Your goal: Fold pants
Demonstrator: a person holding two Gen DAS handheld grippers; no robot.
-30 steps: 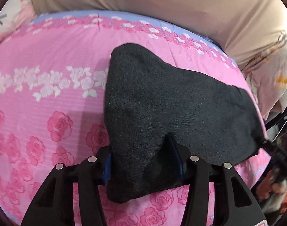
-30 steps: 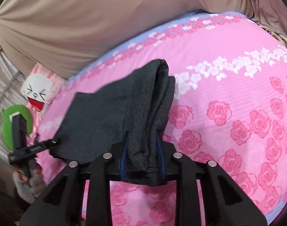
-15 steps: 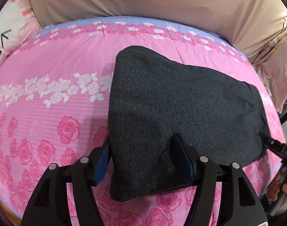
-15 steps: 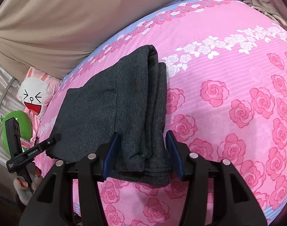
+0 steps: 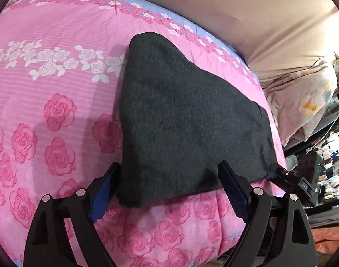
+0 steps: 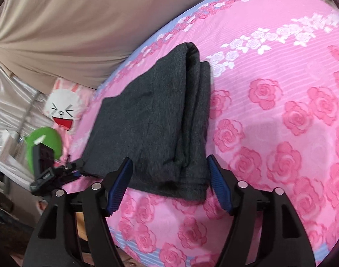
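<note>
Two layers, folded pants (image 5: 187, 120), long axis sideways

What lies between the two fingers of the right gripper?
In the right wrist view, the folded pants' near edge lies between the open right gripper's fingers, resting on the pink bedsheet.

The left gripper (image 5: 169, 184) points down at a slant, and its jaws have just been opening wide. The right gripper (image 6: 170, 180) tilts down too, its jaws just opened, and neither one is pinching anything
</note>
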